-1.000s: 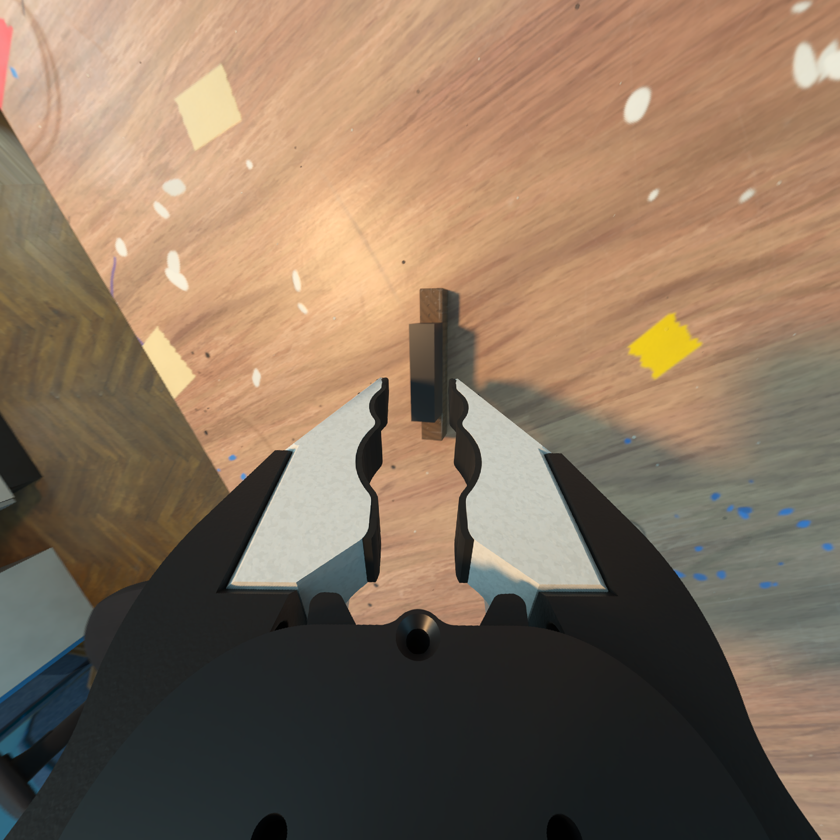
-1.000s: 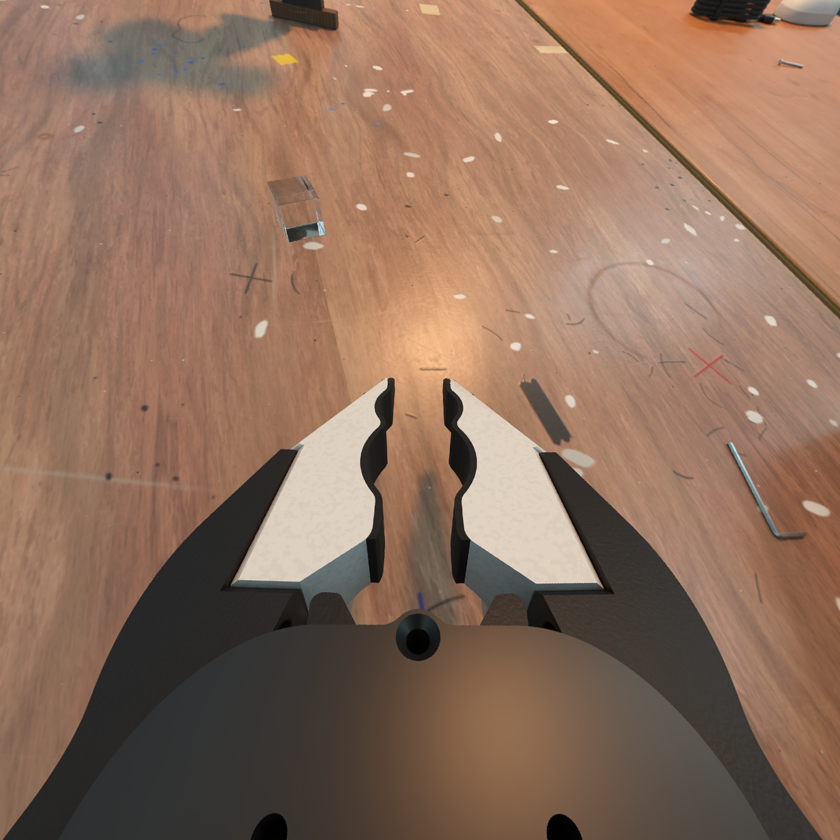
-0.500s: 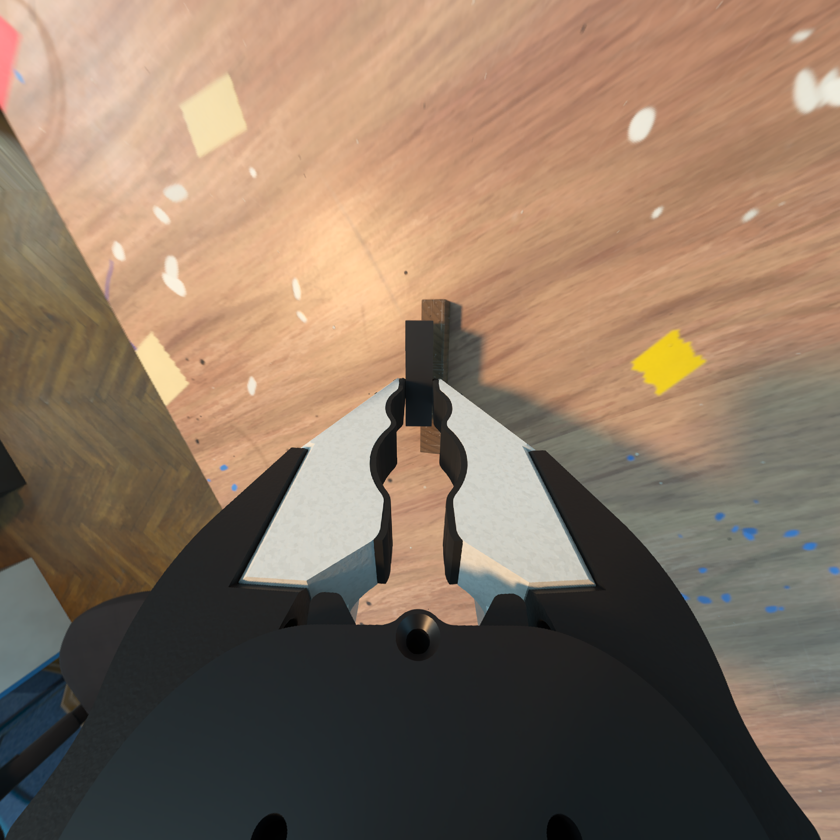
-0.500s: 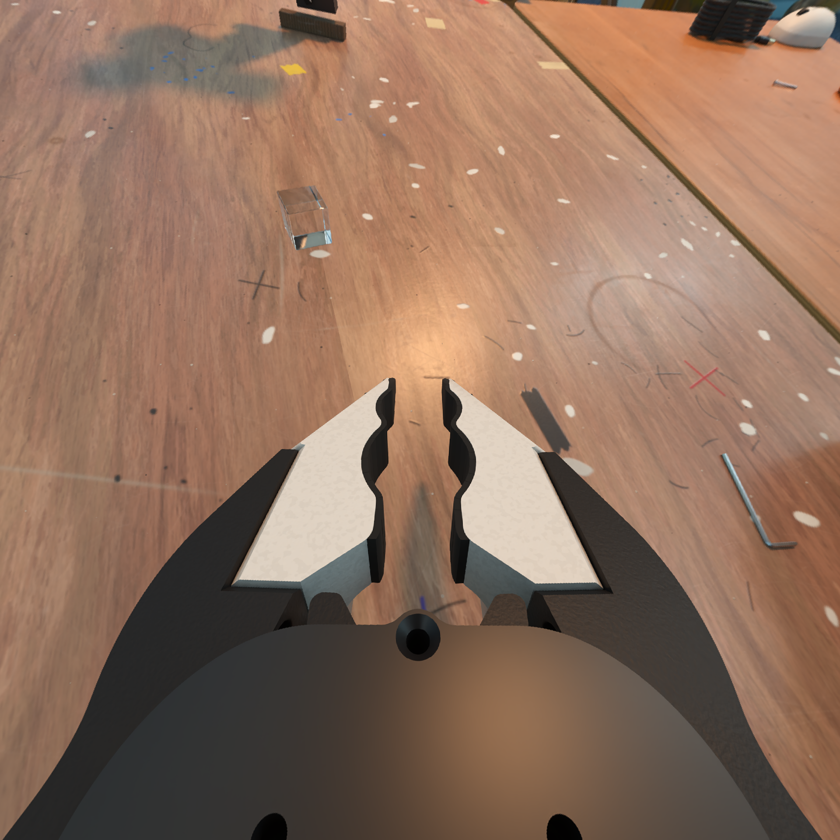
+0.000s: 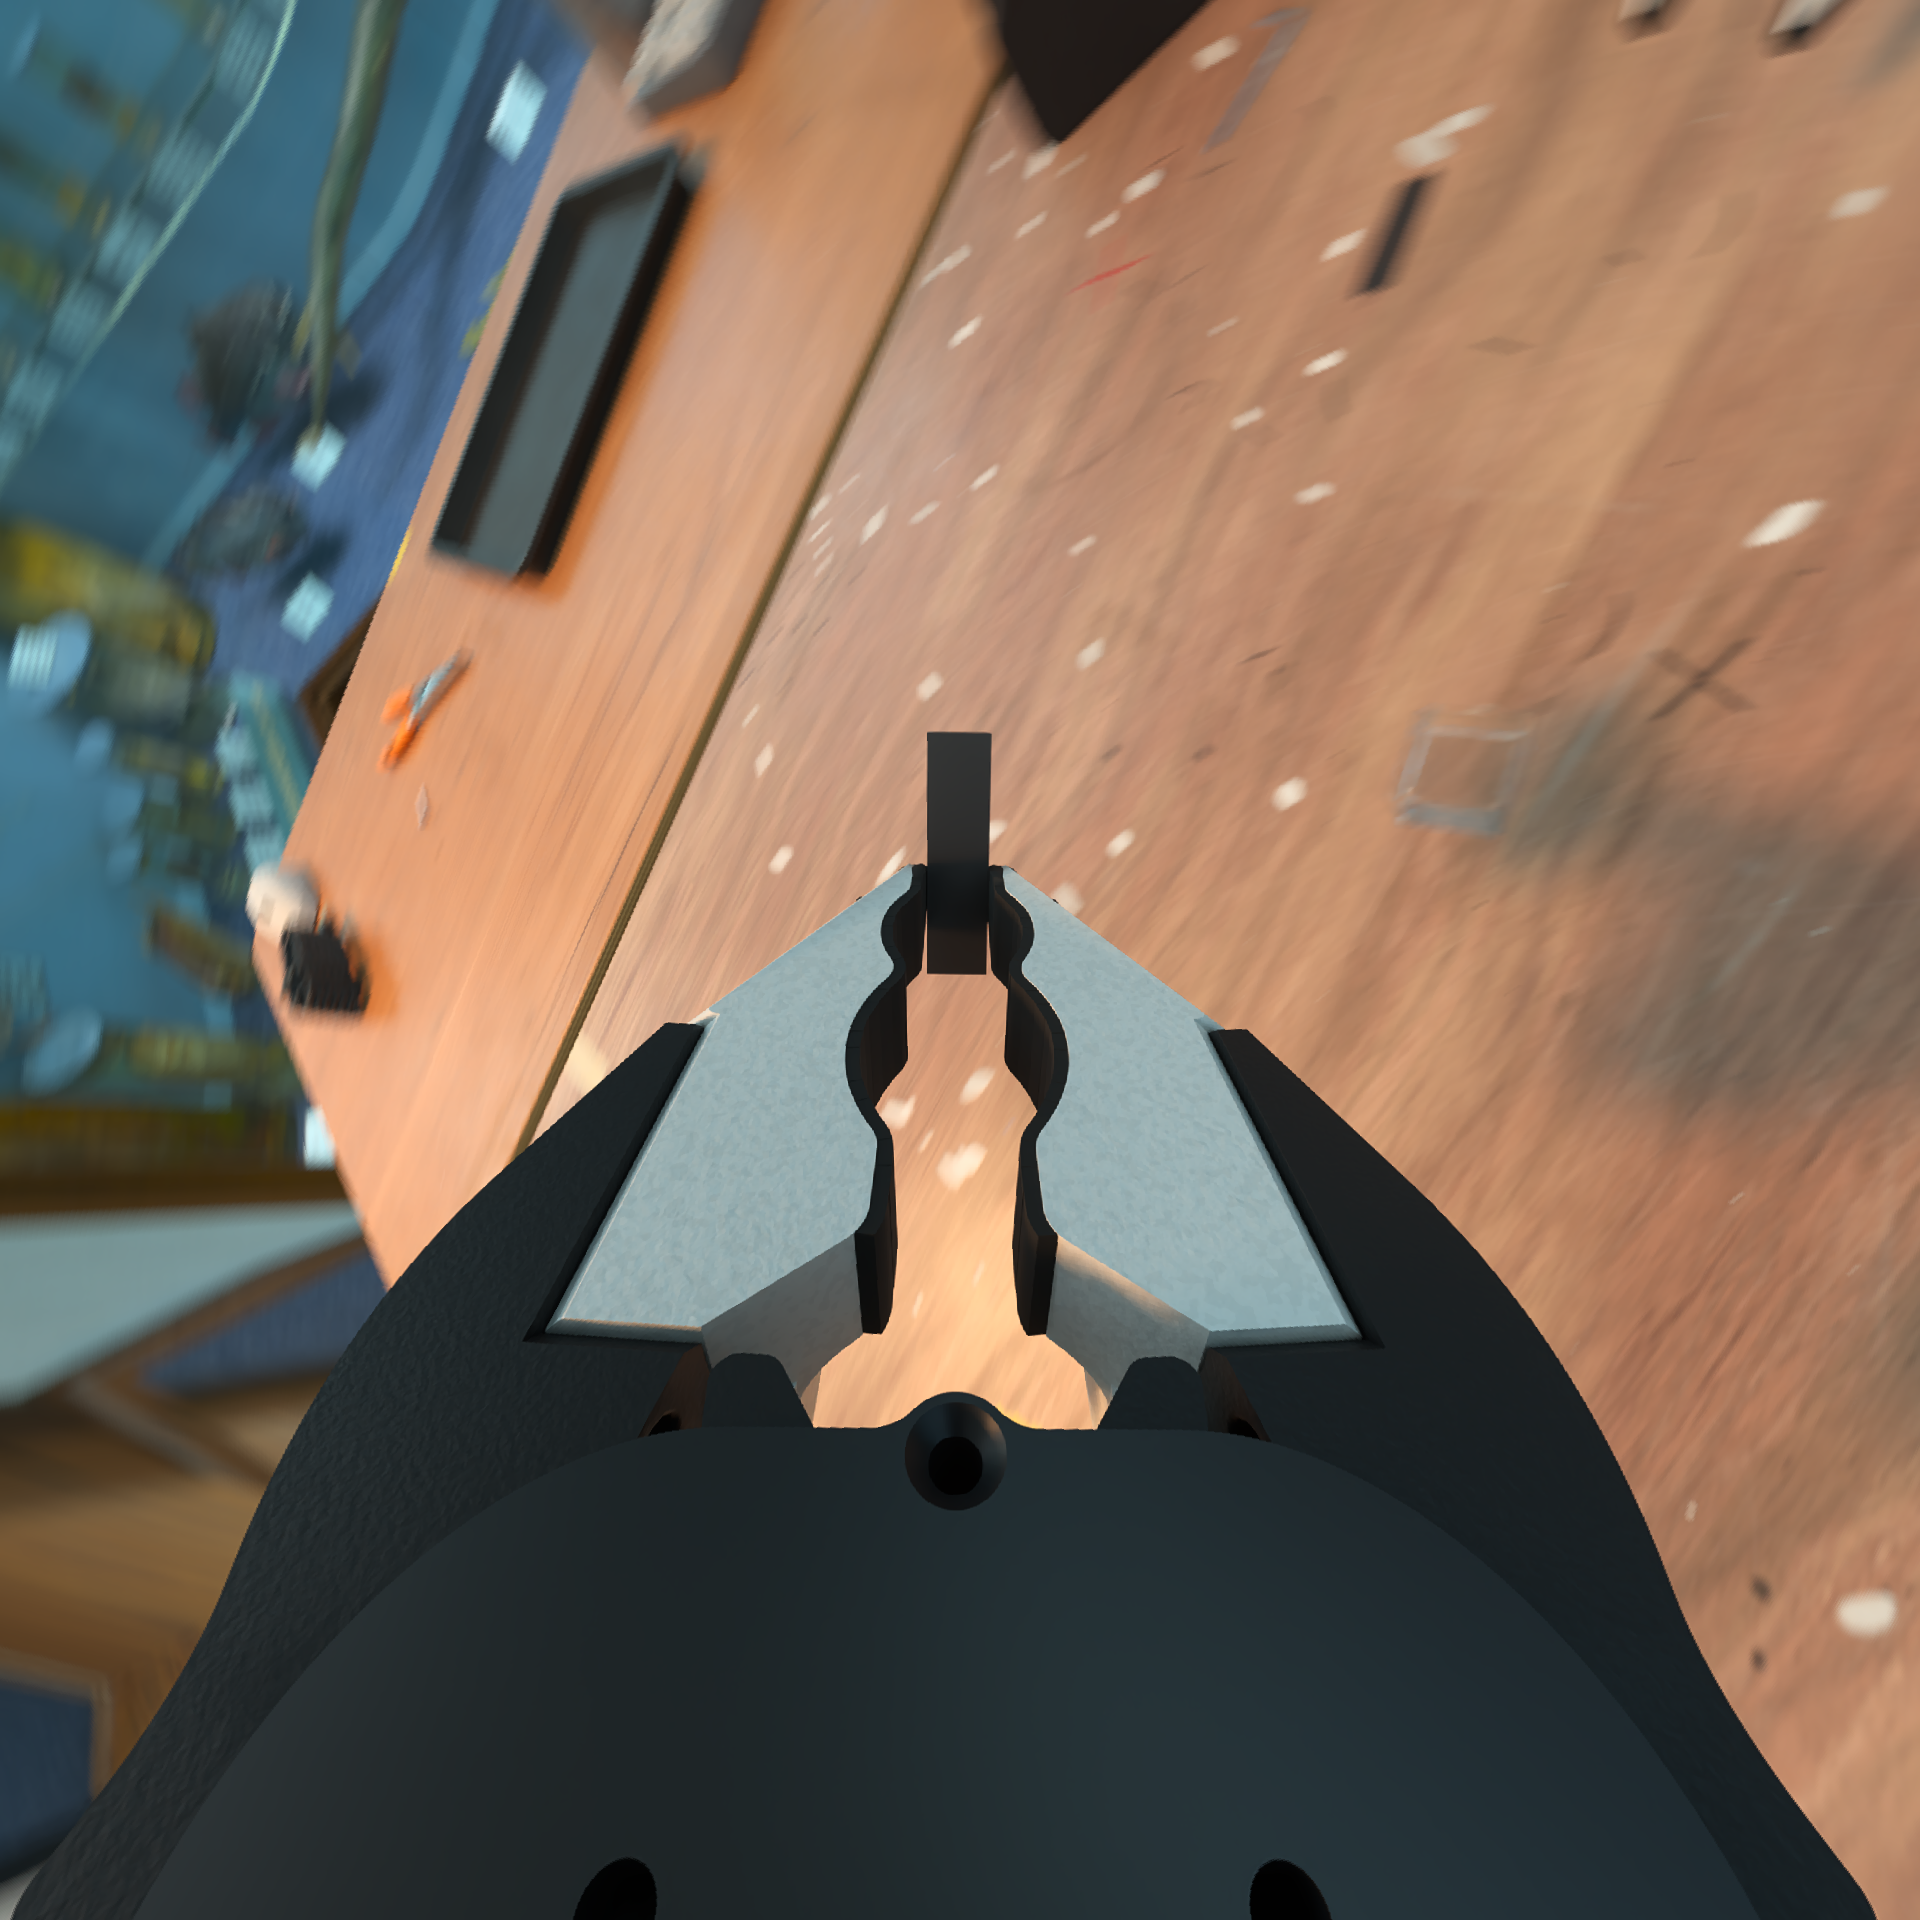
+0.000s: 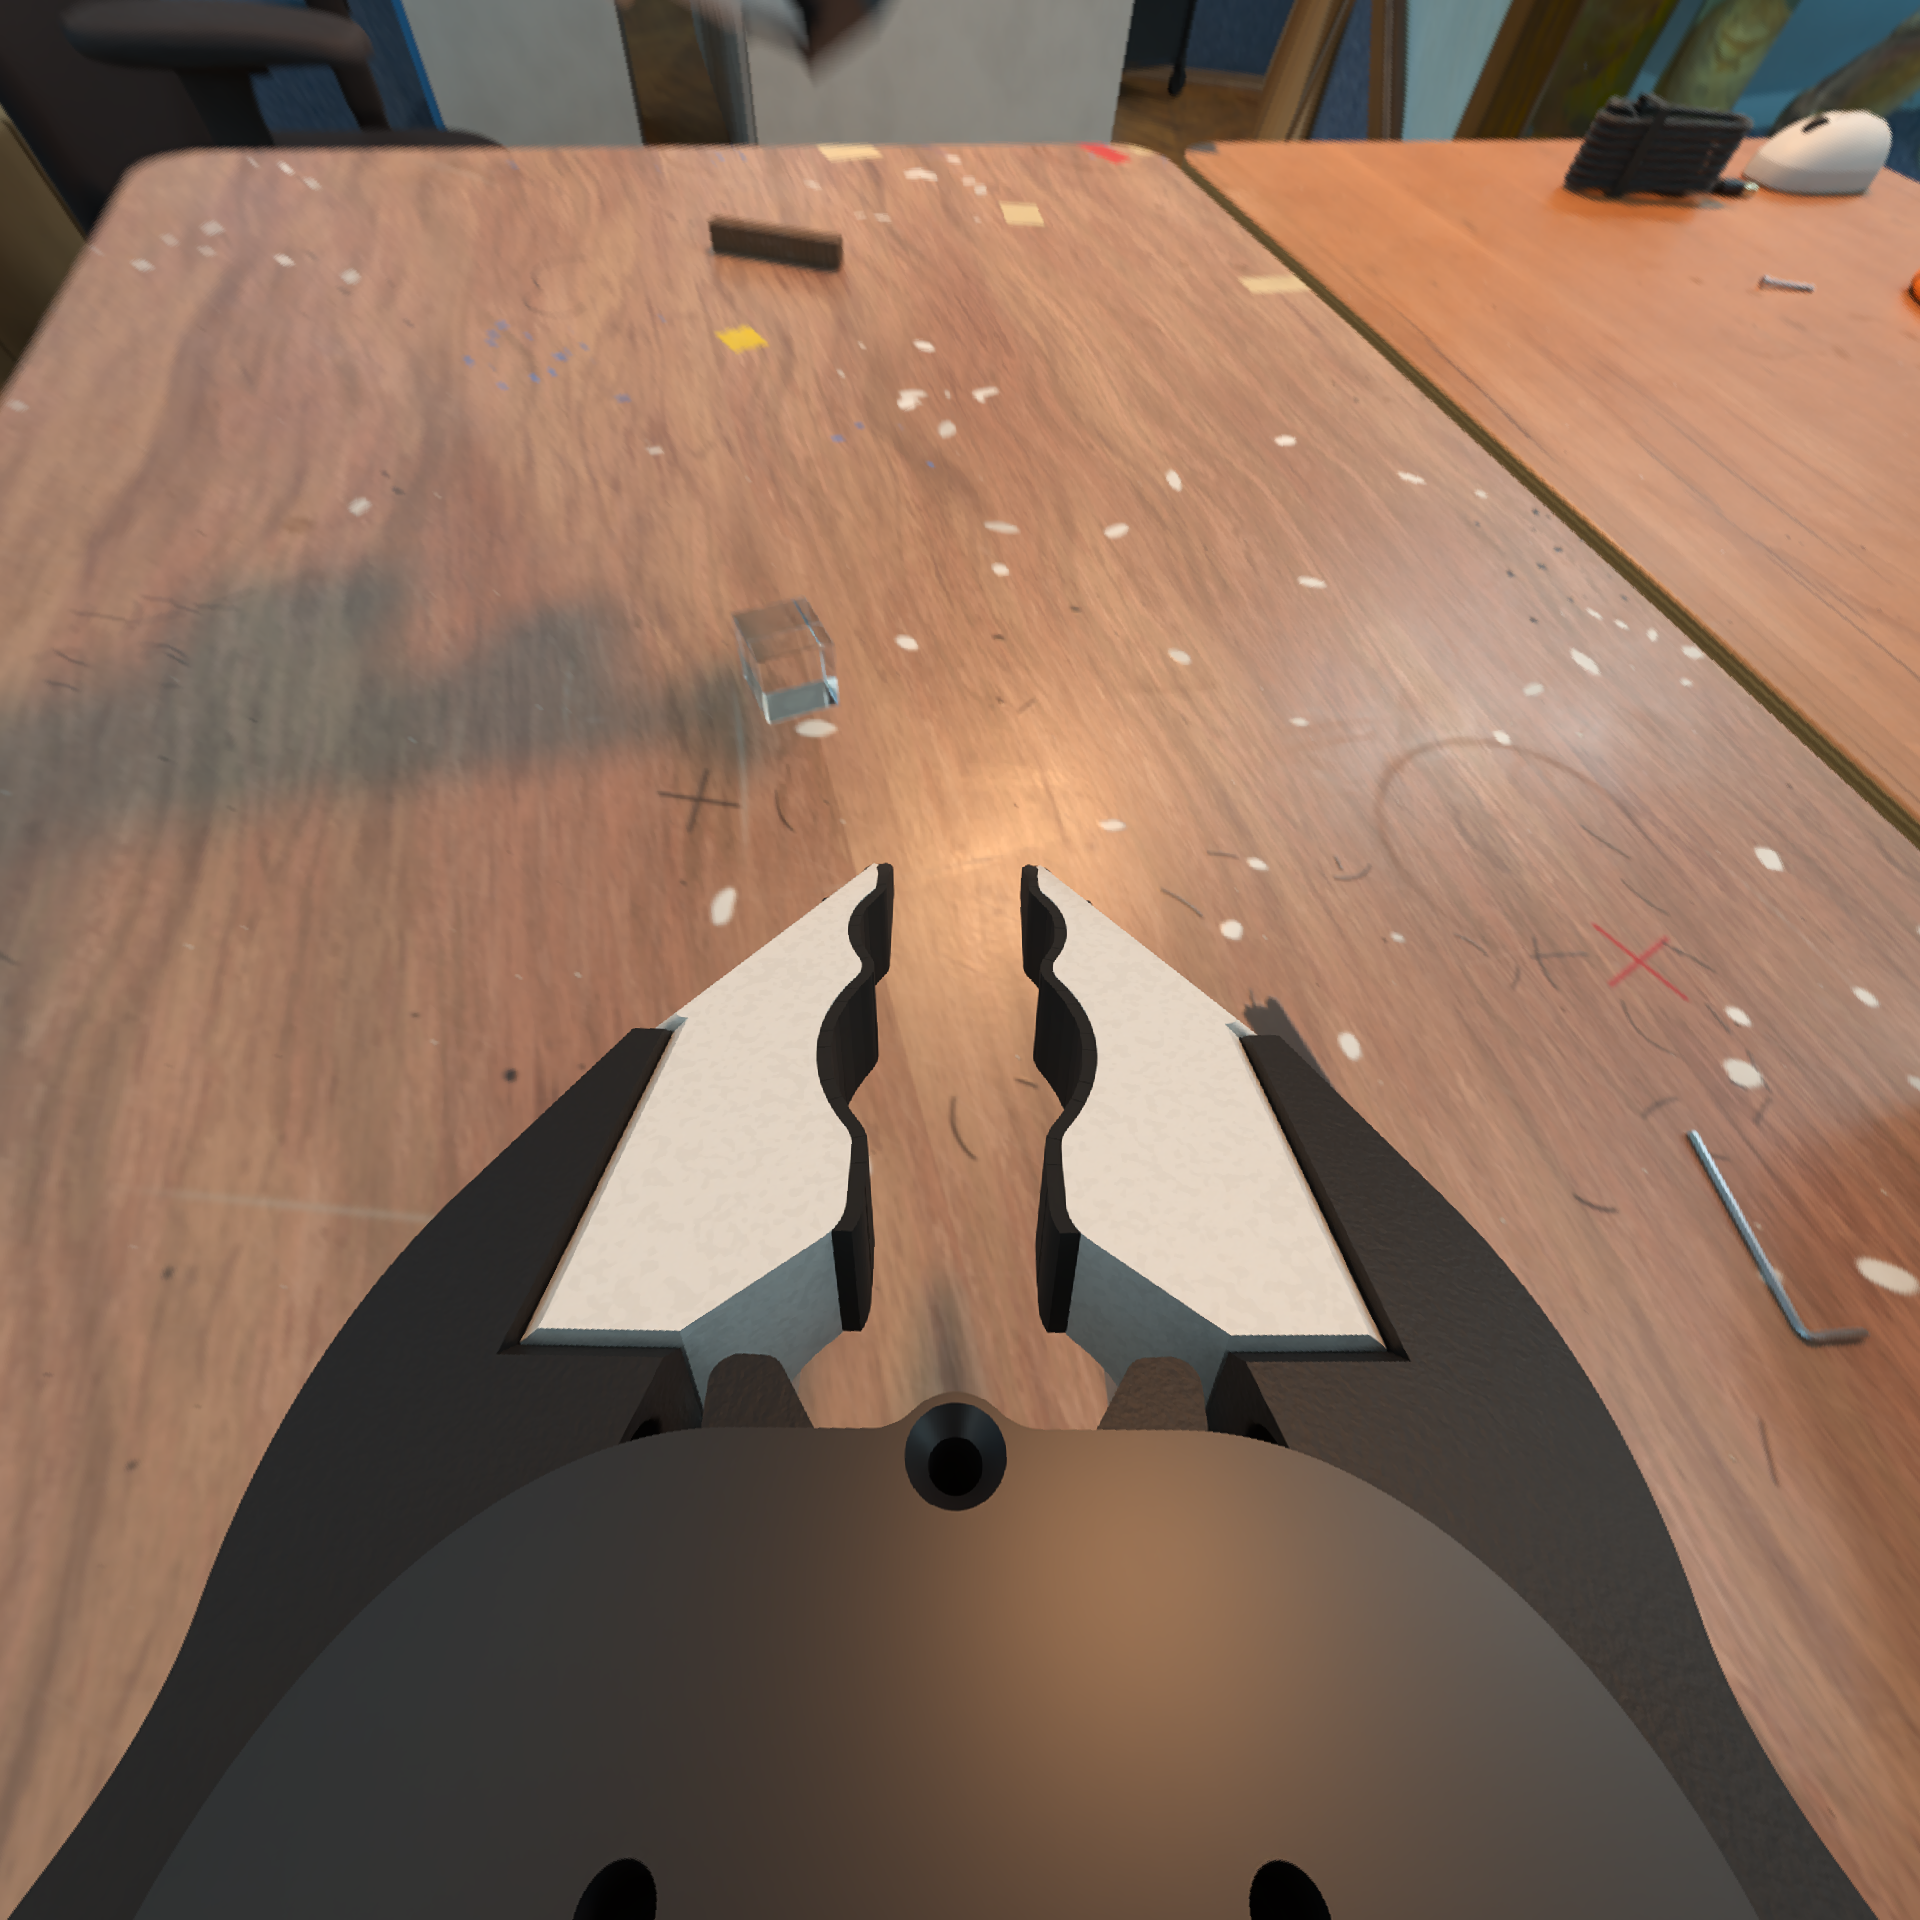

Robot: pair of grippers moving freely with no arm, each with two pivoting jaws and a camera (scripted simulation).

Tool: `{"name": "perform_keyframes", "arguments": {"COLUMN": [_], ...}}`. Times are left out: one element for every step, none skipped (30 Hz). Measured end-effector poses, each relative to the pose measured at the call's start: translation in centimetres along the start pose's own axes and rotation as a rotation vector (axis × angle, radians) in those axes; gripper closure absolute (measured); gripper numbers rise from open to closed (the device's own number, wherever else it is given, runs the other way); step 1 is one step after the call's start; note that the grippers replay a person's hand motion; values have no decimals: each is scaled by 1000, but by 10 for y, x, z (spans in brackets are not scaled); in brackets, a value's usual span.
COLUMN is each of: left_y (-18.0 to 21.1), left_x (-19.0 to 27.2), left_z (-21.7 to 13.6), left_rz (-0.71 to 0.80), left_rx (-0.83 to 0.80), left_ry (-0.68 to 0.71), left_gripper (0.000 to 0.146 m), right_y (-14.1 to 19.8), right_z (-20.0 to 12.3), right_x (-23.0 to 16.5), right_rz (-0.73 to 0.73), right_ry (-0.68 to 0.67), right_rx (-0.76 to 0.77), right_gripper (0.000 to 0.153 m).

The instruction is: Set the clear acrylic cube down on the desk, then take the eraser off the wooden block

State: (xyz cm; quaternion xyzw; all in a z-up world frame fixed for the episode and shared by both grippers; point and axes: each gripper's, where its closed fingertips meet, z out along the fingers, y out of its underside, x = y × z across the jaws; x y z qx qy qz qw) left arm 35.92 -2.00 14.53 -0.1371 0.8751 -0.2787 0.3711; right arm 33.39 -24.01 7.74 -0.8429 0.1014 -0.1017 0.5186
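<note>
My left gripper [image 5: 957,883] is shut on the black eraser [image 5: 958,800], which sticks out past the fingertips, held in the air above the desk. The clear acrylic cube [image 6: 784,661] stands on the desk ahead and left of my right gripper [image 6: 956,883], which is open and empty. The cube also shows faintly in the blurred left wrist view [image 5: 1467,771]. The dark wooden block [image 6: 775,243] lies bare at the far end of the desk.
A second desk [image 6: 1621,343] adjoins on the right, with a black holder [image 6: 1652,145] and a white mouse [image 6: 1823,154]. An Allen key [image 6: 1756,1247] lies on the desk to the right. A black tray [image 5: 561,364] sits on the neighbouring desk.
My left gripper has lifted the eraser off the wooden block and swung away fast; its view is blurred. My right gripper has drawn back and risen, showing the whole desk.
</note>
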Motion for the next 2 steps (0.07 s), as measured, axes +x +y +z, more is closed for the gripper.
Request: {"name": "perform_keyframes", "arguments": {"left_y": [-13, -22], "left_x": [21, 36], "left_z": [12, 22], "left_rz": [61, 111], "left_rx": [29, 49], "left_ry": [36, 50], "left_gripper": [135, 135], "right_y": [-4, -7], "right_z": [0, -1], "right_x": [-3, -7], "right_rz": [3, 8], "right_ry": [-9, -21], "right_rx": [14, 26], "right_gripper": [128, 128]}}
